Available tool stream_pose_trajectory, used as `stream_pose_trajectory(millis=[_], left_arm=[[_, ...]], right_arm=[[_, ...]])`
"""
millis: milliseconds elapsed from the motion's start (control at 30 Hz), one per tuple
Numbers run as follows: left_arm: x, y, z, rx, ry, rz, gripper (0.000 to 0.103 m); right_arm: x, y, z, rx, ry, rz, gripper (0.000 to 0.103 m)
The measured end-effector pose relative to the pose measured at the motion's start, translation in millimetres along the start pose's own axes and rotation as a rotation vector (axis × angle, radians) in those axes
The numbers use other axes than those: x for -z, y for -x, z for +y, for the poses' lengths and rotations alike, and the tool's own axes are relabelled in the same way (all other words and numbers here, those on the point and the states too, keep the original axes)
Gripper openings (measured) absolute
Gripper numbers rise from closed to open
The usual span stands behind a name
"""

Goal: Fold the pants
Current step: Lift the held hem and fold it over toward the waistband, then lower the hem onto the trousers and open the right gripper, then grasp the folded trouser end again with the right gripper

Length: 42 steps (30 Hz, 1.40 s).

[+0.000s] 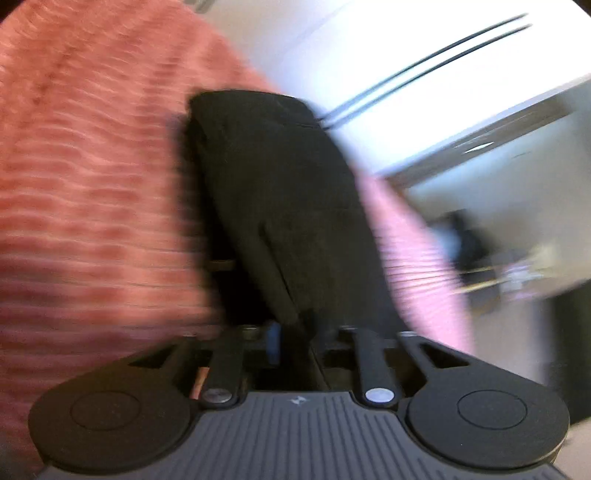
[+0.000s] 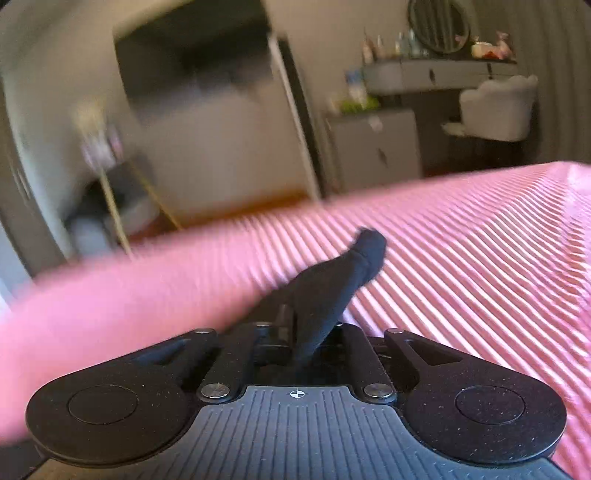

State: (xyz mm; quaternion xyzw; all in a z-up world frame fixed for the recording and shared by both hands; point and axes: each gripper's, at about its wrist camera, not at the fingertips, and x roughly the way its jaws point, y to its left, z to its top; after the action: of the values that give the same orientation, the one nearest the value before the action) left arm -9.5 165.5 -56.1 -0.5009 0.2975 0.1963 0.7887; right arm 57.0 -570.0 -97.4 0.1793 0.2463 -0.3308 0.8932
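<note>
Item one, nearest in the left wrist view: we record the left hand-held gripper (image 1: 295, 332), its black linkage arms and ribbed grey housing filling the lower frame. Dark fabric of the pants (image 1: 280, 192) runs straight up from between its fingers; the fingertips are buried in the cloth, so we cannot tell whether they pinch it or stand apart.

Item two, nearest in the right wrist view: the right hand-held gripper (image 2: 310, 339), the same make. A narrow twisted strip of the pants (image 2: 332, 284) passes between its fingers and extends up and to the right, ending in a rounded tip. Whether the pads press on the strip we cannot tell.

Item three, beneath the garment: a bed with a pink ribbed bedspread (image 2: 480, 258). In the left view the pants lie as a long, broad black panel on this bedspread (image 1: 92, 184), heavily blurred.

Item four, farther off in the right view: a grey cabinet (image 2: 376, 147), a white tufted chair (image 2: 498, 107), a vanity shelf (image 2: 436, 74) carrying bottles, and a round mirror (image 2: 439, 26).

Item five, farther off in the left view: a bright white wall with two thin dark cables (image 1: 424, 66).
</note>
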Motion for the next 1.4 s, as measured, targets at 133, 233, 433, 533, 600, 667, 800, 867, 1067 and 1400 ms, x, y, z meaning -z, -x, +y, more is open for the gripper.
stream_pose_trajectory(millis=[133, 233, 433, 533, 600, 667, 800, 867, 1067, 1400], left_arm=[[6, 23, -9, -0.080, -0.001, -0.099, 0.061], [21, 43, -46, -0.083, -0.237, -0.228, 0.070], [74, -10, -130, 0.071, -0.709, -0.091, 0.082], [99, -57, -158, 0.106, -0.812, 0.051, 0.082], [110, -89, -170, 0.098, -0.845, 0.100, 0.081], [121, -118, -181, 0.063, -0.896, 0.130, 0.081], [129, -151, -197, 0.040, -0.991, 0.083, 0.093], [132, -168, -206, -0.001, -1.043, 0.085, 0.099], [135, -193, -222, -0.026, -1.159, 0.071, 0.099], [141, -151, -218, -0.031, -1.082, 0.167, 0.099]], right_arm=[[6, 17, -23, 0.096, -0.170, -0.045, 0.051], [7, 40, -10, 0.104, -0.139, -0.121, 0.051], [43, 57, 71, -0.193, 0.137, -0.081, 0.043], [73, 35, 108, -0.279, 0.265, 0.082, 0.028], [93, 33, 123, -0.221, 0.359, 0.007, 0.032], [101, 31, 128, -0.190, 0.421, -0.040, 0.035], [93, 23, 124, -0.168, 0.385, -0.054, 0.051], [88, 17, 129, -0.151, 0.368, -0.059, 0.055], [87, 5, 138, -0.110, 0.345, -0.078, 0.069], [84, 41, 119, -0.184, 0.290, 0.031, 0.069]])
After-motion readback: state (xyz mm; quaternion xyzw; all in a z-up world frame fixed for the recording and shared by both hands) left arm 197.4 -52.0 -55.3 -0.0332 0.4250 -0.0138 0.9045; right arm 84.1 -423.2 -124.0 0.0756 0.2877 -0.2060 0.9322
